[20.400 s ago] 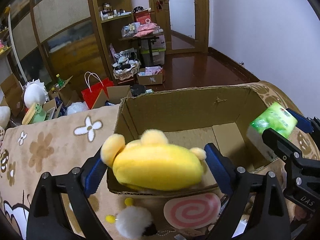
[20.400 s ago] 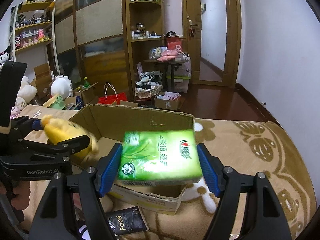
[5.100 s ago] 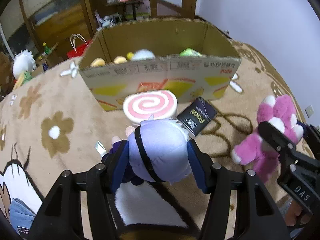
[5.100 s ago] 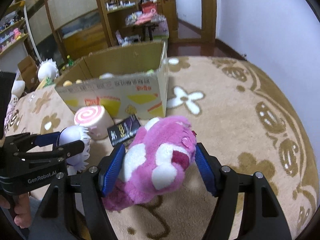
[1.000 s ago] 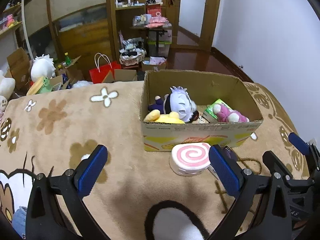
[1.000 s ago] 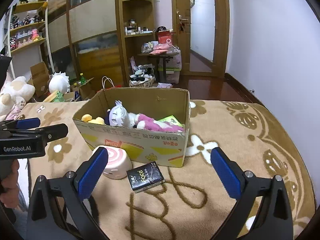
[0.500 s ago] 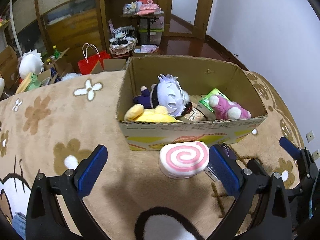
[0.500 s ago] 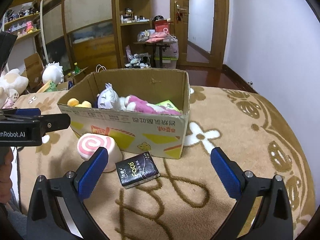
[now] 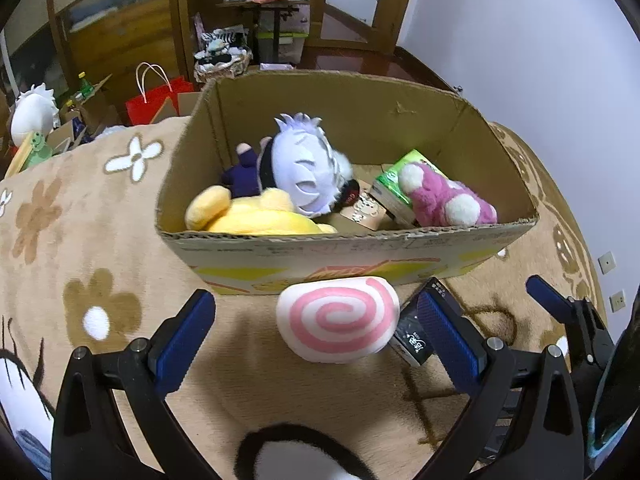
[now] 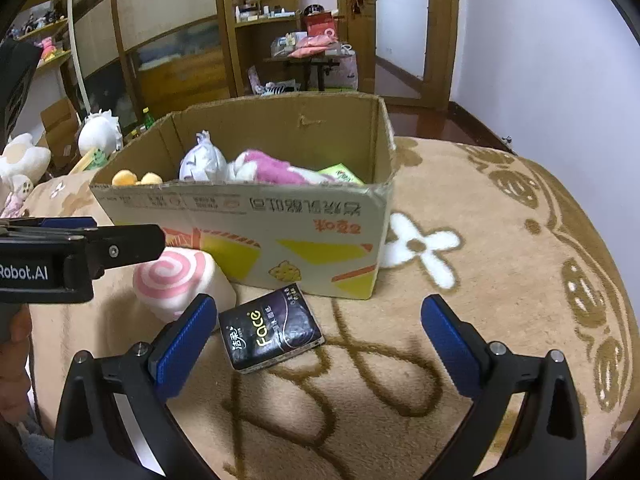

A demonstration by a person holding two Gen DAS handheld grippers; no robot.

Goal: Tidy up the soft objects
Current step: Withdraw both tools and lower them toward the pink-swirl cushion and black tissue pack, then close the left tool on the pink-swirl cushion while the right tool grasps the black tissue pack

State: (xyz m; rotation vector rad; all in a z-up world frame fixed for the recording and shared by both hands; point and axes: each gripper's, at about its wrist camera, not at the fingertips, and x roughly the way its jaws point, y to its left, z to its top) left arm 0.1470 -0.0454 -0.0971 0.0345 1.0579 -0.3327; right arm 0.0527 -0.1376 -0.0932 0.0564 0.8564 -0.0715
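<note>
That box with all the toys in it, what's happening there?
Someone is tidying soft things into the cardboard box with two hand-held grippers. The yellow plush, purple-haired doll and pink bear are already inside. Both the left gripper and right gripper are open and empty, pointed at the pink swirl cushion and black tissue pack outside the box.

Pink-swirl cushion (image 9: 338, 318) beside box (image 9: 360, 246), plushies inside

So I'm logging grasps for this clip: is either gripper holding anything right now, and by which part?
Nothing is held. The left gripper and right gripper are both open and empty.
</note>
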